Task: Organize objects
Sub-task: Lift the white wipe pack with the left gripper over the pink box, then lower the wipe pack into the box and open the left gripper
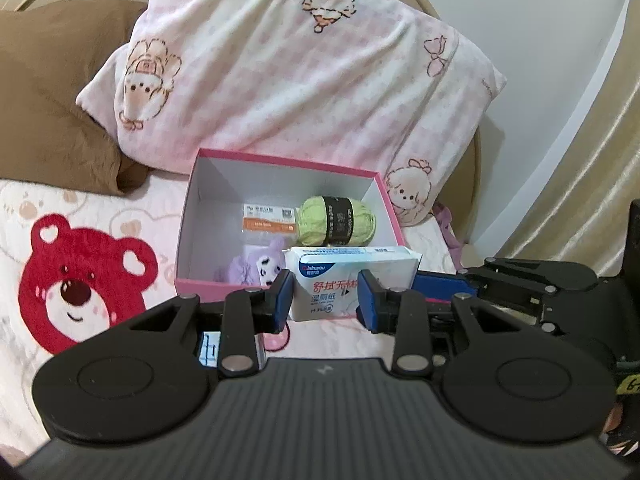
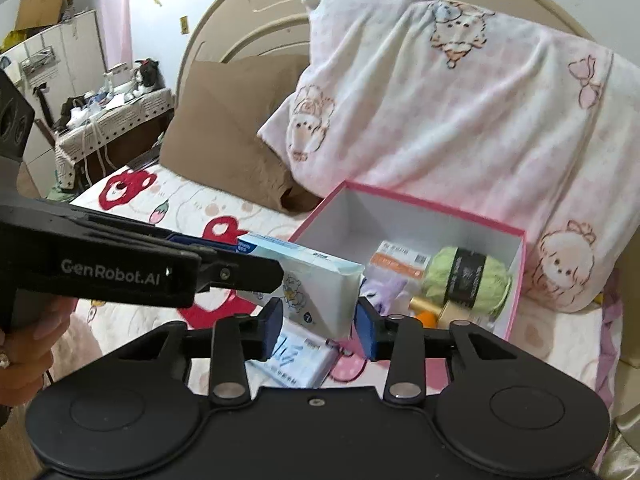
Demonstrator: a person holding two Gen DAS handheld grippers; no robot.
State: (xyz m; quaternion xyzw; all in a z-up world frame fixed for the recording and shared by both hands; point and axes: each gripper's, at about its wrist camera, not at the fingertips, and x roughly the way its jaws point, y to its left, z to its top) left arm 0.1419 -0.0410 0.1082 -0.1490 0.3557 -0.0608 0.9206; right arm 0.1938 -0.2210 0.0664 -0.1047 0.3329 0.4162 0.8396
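A white-and-blue wet-wipes pack (image 1: 328, 280) hangs above the bed in front of a pink box (image 1: 280, 158). My left gripper (image 1: 326, 300) is shut on it, blue pads against its two sides. The right gripper's finger (image 1: 440, 285) reaches the pack's right end. In the right wrist view the pack's end (image 2: 332, 300) sits between the pads of my right gripper (image 2: 318, 324), which touch it on both sides. The left gripper's fingers (image 2: 240, 272) clamp it from the left. The box (image 2: 432, 202) holds green yarn (image 2: 466, 278), an orange-white packet (image 1: 269, 218) and a purple plush (image 1: 250, 268).
Another tissue pack (image 2: 296, 356) lies on the bear-print bedspread (image 1: 80, 280) beneath the grippers. A pink pillow (image 1: 300, 60) and a brown pillow (image 1: 48, 100) lean on the headboard behind the box. A cluttered side table (image 2: 112, 108) stands far left; a hand (image 2: 24, 352) holds the left gripper.
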